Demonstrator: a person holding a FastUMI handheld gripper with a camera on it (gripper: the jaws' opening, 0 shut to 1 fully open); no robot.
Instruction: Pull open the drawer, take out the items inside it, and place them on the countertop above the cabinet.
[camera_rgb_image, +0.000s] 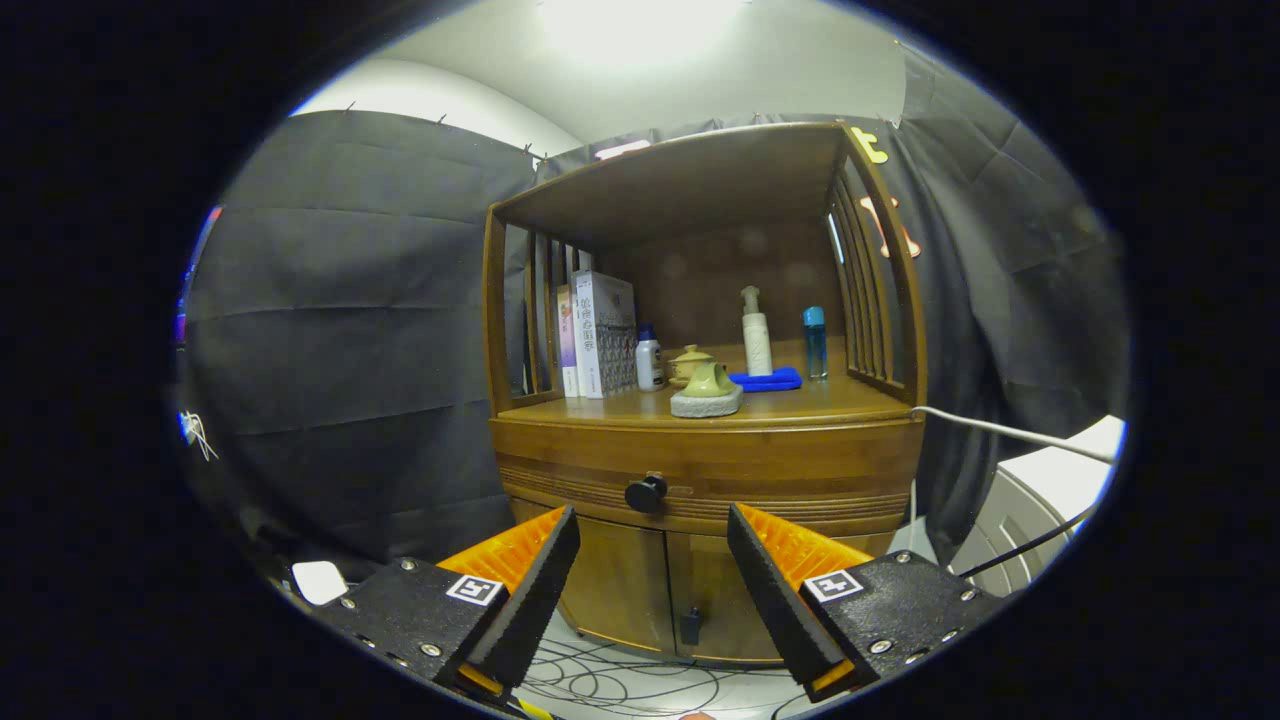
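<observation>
The tongs (652, 560) stand wide and hold nothing, aimed at the wooden cabinet (700, 590) with the drawer (760, 475) shut and its dark round knob (646, 492) just ahead, a little above the gap between the fingers. The step in hand looks like the approach to that knob: to do it well, bring the tongs up level with it, centre the knob between the fingers, close firmly behind its rounded head, then pull straight back so the drawer runs out without twisting. The knob looks smooth, small and hard, so a shallow pinch may slip. The drawer front is polished brown wood with fine grooves along its lower edge. On the worktop (830, 400) above sit books (600, 335), a small white bottle (650, 362), a glazed yellow teapot (708, 378) on a rough stone-like slab, a pump bottle (756, 335), a blue cloth (768, 379) and a clear blue bottle (816, 342)
</observation>
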